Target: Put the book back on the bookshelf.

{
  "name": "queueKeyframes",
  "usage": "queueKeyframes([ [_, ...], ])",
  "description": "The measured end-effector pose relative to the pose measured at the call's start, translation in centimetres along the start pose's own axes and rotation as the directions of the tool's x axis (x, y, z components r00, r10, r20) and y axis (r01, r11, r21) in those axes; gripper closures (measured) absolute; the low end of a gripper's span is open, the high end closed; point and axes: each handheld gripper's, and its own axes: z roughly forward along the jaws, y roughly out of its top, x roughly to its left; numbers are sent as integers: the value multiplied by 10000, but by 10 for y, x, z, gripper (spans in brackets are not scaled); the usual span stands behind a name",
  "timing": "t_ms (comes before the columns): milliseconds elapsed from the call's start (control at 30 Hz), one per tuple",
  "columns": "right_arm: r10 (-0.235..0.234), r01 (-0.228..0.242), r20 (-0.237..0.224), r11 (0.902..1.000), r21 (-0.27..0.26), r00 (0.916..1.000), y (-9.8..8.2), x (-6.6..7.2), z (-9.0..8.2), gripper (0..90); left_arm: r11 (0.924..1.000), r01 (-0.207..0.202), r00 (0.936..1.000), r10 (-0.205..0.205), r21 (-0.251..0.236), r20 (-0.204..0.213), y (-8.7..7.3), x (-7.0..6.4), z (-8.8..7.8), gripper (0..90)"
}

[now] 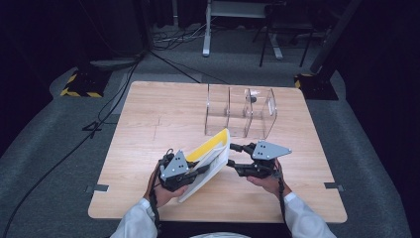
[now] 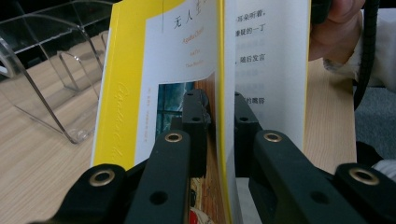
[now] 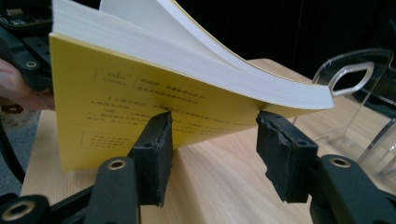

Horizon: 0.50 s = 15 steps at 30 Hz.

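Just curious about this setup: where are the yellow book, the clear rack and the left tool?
yellow book (image 3: 140, 107), right gripper view, back cover.
clear rack (image 1: 241, 116), high view, middle divider.
left tool (image 2: 219, 116), left gripper view, between its fingertips.

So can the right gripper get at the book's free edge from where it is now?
Probably yes. The right gripper has open fingers just under the book, which the left gripper holds shut on its cover; nothing lies between them.

Two black jaws of left gripper (image 2: 219, 135) clamped on yellow-edged cover flap of white-and-yellow paperback book (image 2: 187, 60), held upright. Printed white page (image 2: 266, 56) to the right of the flap. Clear acrylic divider rack (image 2: 51, 79) at left on light wooden table (image 2: 32, 158). Hand (image 2: 334, 32) upper right.
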Motion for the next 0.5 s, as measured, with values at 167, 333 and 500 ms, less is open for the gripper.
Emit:
queueKeyframes([
  [167,-470,467,-218,9988,-111,9987,11,10,6,467,9998,114,9999,-116,-160,-106,-9,-4,-17,805],
  [333,-1247,1235,-435,9920,-274,9912,28,35,19,467,9995,312,9984,-312,-5,-462,-22,-9,-42,784],
  [500,-1468,1459,-805,9892,-166,9859,40,50,37,467,9967,808,9958,-808,-23,-428,-33,-5,-58,766],
])
